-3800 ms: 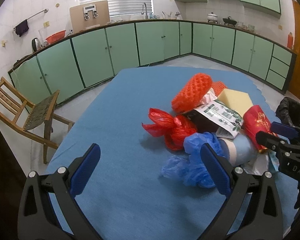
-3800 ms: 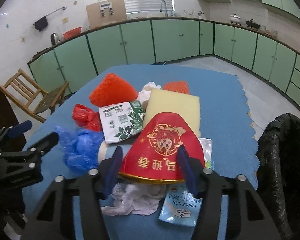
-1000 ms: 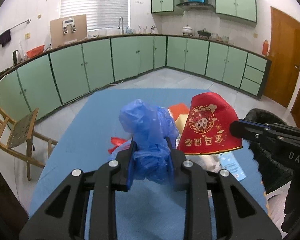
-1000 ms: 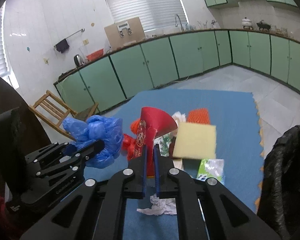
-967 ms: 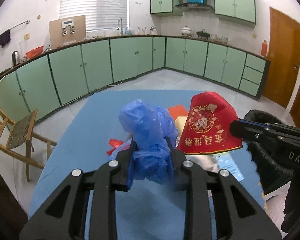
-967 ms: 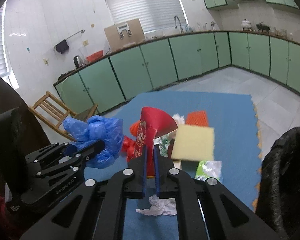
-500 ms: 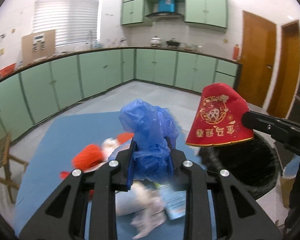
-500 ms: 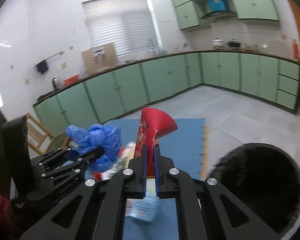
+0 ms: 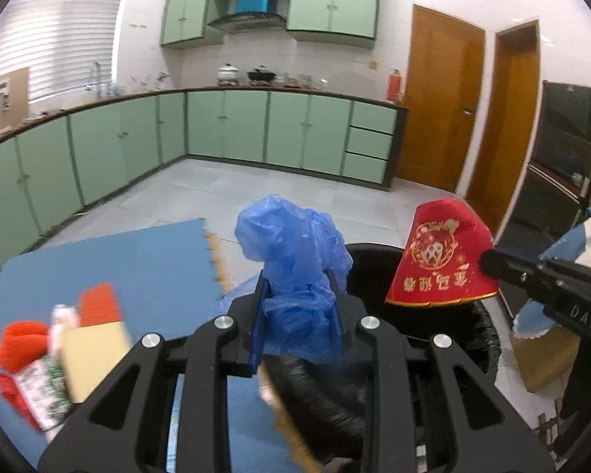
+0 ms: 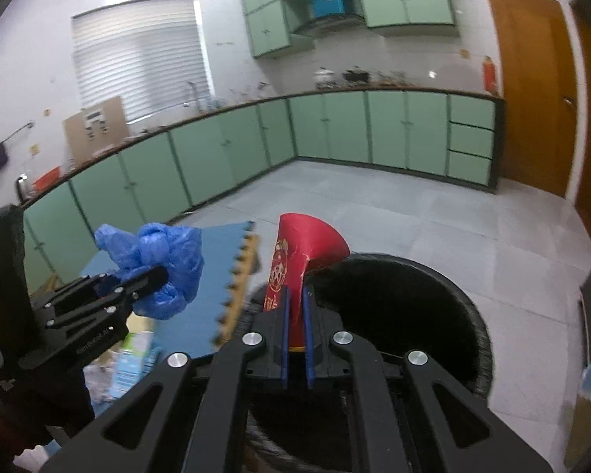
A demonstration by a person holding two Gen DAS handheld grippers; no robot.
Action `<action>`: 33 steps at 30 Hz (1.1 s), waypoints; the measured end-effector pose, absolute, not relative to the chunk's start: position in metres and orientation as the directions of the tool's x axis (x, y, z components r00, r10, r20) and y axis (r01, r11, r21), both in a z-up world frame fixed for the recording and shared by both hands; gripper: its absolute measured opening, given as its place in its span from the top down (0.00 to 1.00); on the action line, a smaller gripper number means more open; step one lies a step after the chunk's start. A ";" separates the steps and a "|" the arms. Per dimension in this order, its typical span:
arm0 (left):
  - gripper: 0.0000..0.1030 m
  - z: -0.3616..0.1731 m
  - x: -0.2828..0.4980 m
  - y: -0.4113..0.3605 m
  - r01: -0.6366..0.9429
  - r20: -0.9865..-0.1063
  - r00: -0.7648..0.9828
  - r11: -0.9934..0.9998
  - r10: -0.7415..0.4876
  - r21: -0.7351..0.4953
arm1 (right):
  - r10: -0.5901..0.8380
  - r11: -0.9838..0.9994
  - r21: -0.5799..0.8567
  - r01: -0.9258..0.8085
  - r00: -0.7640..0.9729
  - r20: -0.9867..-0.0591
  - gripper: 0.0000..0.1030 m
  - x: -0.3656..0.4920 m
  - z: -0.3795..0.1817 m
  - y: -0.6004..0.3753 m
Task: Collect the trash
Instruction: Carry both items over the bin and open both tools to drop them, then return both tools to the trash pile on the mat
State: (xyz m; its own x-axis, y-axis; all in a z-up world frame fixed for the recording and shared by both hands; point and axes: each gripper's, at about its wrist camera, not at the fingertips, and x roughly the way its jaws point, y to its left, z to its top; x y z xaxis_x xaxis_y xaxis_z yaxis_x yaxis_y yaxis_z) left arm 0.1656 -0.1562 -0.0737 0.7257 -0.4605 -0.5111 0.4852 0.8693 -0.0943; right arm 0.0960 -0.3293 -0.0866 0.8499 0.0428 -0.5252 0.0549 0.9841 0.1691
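The right claw (image 10: 295,339) is clamped on a flattened red paper cup (image 10: 295,264) with gold print, held above the opening of a bin lined with a black bag (image 10: 433,299). At left, the left claw (image 10: 153,276) grips a crumpled blue plastic bag (image 10: 157,252). Behind both, the blue-covered bench (image 10: 216,272) shows a scalloped edge. Blurred packets (image 10: 134,354) lie on it. Green cabinets (image 10: 335,134) line the far wall.

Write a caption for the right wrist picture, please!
Right claw clamps a red paper cup above the black bin.
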 end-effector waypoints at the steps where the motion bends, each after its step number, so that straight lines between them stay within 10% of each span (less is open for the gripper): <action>1: 0.76 -0.079 0.169 -0.166 0.497 -0.520 0.713 0.862 -0.471 -0.099 | 0.032 0.983 0.170 0.071 0.845 -0.534 0.94 0.096 -0.093 -0.337; 12: 0.75 -0.128 0.197 -0.226 0.561 -0.607 0.625 0.823 -0.492 -0.090 | -0.004 0.967 0.199 0.160 0.788 -0.615 0.93 0.100 -0.146 -0.386; 17: 0.52 -0.130 0.198 -0.228 0.560 -0.621 0.616 0.824 -0.484 -0.086 | -0.039 0.964 0.178 0.199 0.763 -0.645 0.84 0.099 -0.157 -0.394; 27: 0.35 -0.100 0.184 -0.180 0.510 -0.583 0.674 0.857 -0.455 -0.079 | -0.121 0.959 0.140 0.248 0.798 -0.590 0.16 0.081 -0.140 -0.377; 33: 0.29 -0.083 0.159 -0.112 0.422 -0.546 0.751 0.906 -0.371 -0.034 | -0.079 0.962 0.178 0.205 0.839 -0.539 0.10 0.081 -0.124 -0.337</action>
State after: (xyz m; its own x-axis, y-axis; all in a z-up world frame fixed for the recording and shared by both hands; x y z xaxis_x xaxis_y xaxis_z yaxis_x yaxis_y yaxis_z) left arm 0.1589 -0.1125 -0.0834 0.7513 -0.3708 -0.5460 0.4221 0.9059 -0.0344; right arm 0.0805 -0.3367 -0.1242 0.8387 -0.0792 -0.5389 0.2051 0.9625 0.1777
